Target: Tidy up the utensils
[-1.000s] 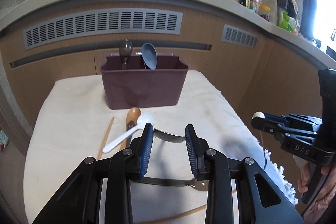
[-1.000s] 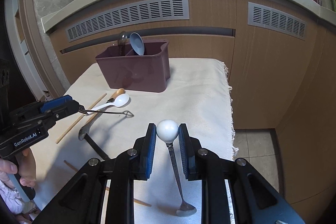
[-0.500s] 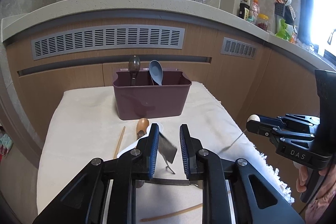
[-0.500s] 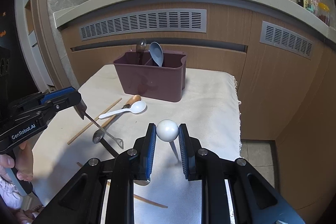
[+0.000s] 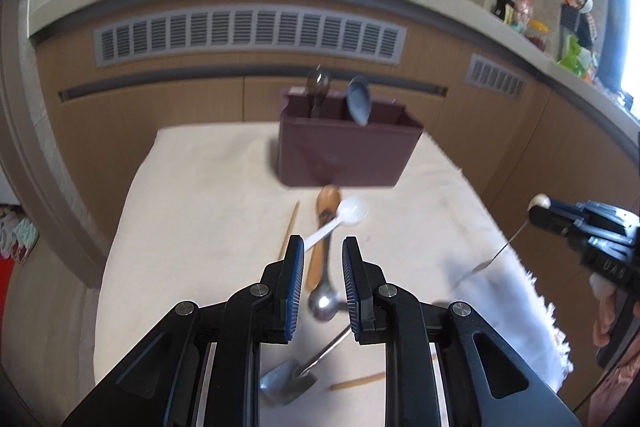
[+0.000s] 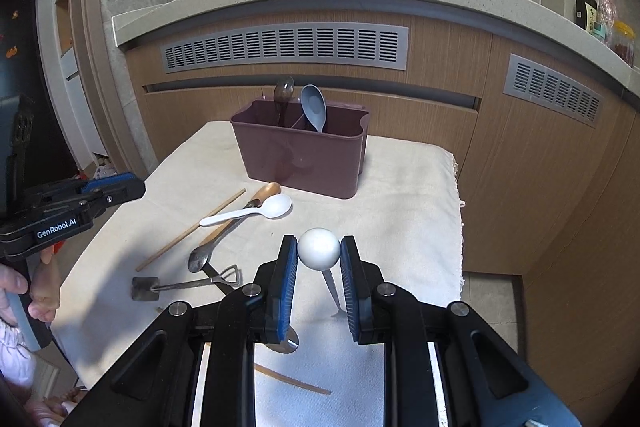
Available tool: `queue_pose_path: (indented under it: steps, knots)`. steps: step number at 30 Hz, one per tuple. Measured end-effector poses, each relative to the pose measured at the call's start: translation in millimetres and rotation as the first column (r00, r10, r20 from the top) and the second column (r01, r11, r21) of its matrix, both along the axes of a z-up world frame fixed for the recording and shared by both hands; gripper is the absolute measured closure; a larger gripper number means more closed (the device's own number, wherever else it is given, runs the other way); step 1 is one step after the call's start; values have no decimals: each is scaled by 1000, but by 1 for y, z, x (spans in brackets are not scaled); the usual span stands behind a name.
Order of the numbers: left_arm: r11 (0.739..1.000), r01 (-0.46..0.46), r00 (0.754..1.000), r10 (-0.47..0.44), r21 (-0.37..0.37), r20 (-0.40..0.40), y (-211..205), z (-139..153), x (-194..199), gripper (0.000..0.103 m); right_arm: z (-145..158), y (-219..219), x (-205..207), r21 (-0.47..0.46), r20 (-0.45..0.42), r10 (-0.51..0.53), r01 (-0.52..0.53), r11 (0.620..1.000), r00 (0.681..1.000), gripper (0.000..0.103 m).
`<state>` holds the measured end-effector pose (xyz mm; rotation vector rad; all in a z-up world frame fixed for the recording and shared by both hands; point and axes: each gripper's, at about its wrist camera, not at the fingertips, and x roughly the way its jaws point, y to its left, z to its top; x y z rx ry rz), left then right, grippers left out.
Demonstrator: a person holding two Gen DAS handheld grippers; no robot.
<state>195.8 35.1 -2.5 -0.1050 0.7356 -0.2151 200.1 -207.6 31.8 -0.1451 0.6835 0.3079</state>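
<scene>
Transfer step: right gripper (image 6: pixel 319 261) clamped on ball-handled utensil (image 6: pixel 319 248), left gripper (image 5: pixel 319 277) jaws apart, empty; next, carry to maroon caddy (image 6: pixel 304 157) at frame centre.

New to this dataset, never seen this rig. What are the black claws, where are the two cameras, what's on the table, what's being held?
There is no robot here: a person holds a two-finger gripper in each hand, and each gripper carries a fisheye camera looking forward along its fingers. So each picture shows its own gripper at the bottom and the other one at the side.

The left gripper is open and holds nothing. The right gripper is shut on a white ball-ended utensil, whose thin metal stem hangs down.

On the cloth-covered table stands a maroon utensil caddy with a dark spoon and a blue spoon in it. In front lie a white plastic spoon, a wooden-handled metal spoon, a small metal shovel-shaped utensil and loose chopsticks.
</scene>
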Motion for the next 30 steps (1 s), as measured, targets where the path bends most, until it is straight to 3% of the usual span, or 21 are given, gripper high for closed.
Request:
queue_pose_path:
  steps: [6,8,12,13,16,20,24,28,30]
  knots:
    - [996,76,988,-69,51,-139,14,-43,-14,79,-9,1,5,1,-27,3,-3,1000,1000,83]
    - [991,111,981,-98,72,-168,14,-54,-24,72,-11,1,6,-3,-33,6,-6,1000,999,83]
    - [976,186,966,-162,109,-202,11,-67,-41,49,-15,2,8,0,-43,9,-9,1000,999,83]
    - [971,203,963,-174,128,-207,9,-70,-43,49,-15,2,8,1,-43,10,-10,1000,999,83]
    - [961,221,958,-181,167,-224,5,-77,-43,49,-15,5,7,0,-43,16,-16,1000,999,83]
    - [972,197,956,-162,129,-243,6,-87,-39,49,-16,6,5,-4,-42,22,-22,1000,999,83]
    - [977,164,967,-131,139,-219,5,-95,-34,50,-16,5,5,0,-42,19,-19,1000,999,83]
    - [986,123,976,-100,115,-193,10,-89,-31,79,-15,5,4,-1,-42,18,-18,1000,999,83]
    - [990,109,981,-92,93,-169,14,-80,-33,81,-15,4,4,0,-40,15,-15,1000,999,83]
